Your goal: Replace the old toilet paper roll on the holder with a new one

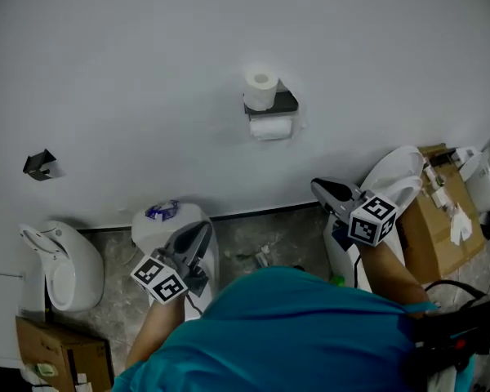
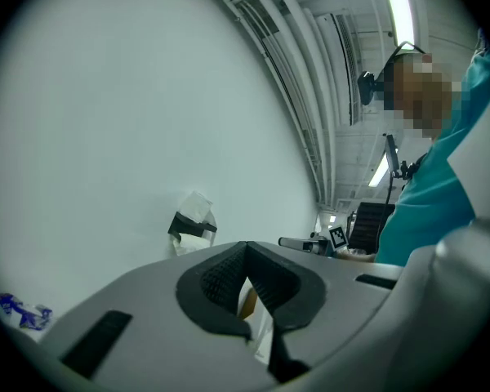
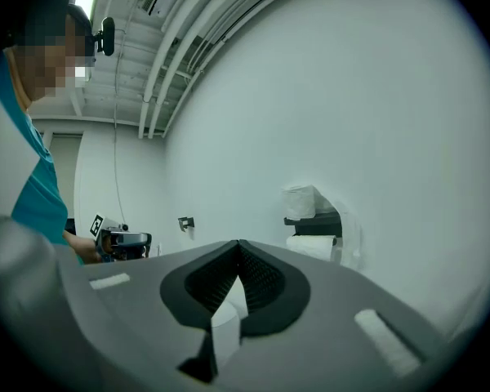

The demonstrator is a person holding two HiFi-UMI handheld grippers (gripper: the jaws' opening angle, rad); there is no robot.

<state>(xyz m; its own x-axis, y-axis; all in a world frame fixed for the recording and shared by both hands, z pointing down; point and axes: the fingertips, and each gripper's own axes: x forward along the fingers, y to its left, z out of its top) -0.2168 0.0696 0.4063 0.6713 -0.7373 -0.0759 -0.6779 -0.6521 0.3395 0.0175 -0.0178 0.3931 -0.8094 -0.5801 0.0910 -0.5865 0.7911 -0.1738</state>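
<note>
Head view, left to right.

- **Upper left:** small black bracket [image 1: 39, 165] on the white wall [image 1: 131, 72].
- **Lower left:** white floor fixture [image 1: 65, 268], with a cardboard box [image 1: 53, 351] just below it at the frame's corner.
- **Lower centre-left:** left gripper [image 1: 204, 229], jaws closed tip to tip and empty, overlapping a white object with blue print [image 1: 163, 211].
- **Upper centre:** black holder [image 1: 284, 103] fixed to the wall, well apart from both grippers. Full roll [image 1: 260, 89] upright on its top shelf, second roll [image 1: 270, 127] hung just beneath.
- **Right of centre:** right gripper [image 1: 318, 188], jaws likewise pressed together on nothing, in front of a white toilet [image 1: 396, 174].
- **Far right:** open brown carton [image 1: 433, 235].
- **Bottom edge:** teal shirt [image 1: 294, 333].
</note>
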